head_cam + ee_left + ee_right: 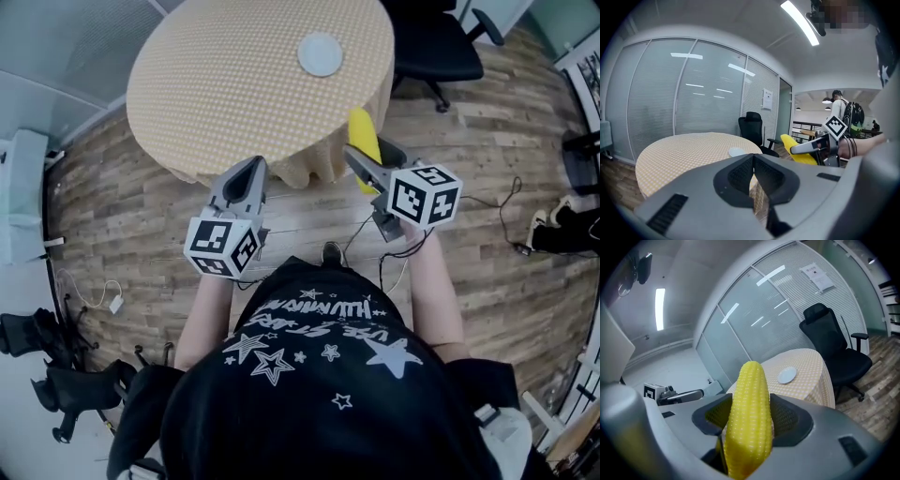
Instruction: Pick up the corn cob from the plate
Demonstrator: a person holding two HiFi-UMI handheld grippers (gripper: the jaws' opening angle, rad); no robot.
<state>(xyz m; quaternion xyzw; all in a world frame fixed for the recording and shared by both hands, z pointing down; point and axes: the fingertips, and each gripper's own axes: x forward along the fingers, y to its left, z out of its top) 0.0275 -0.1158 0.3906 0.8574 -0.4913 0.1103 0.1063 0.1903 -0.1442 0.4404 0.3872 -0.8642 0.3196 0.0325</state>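
Observation:
My right gripper (366, 161) is shut on a yellow corn cob (364, 139), held off the table at its near right edge; the cob (749, 418) stands upright between the jaws in the right gripper view. The small white plate (321, 53) lies empty on the far side of the round table (234, 84), also visible as the plate (787, 375). My left gripper (246, 173) is shut with nothing in it, hovering just off the table's near edge. From the left gripper (753, 174) view the corn cob (799, 149) and the right gripper show to the right.
A black office chair (441, 42) stands to the right of the table. Cables (497, 211) run over the wooden floor. Glass partition walls (693, 93) stand behind the table. A person with a backpack (843, 112) stands in the distance.

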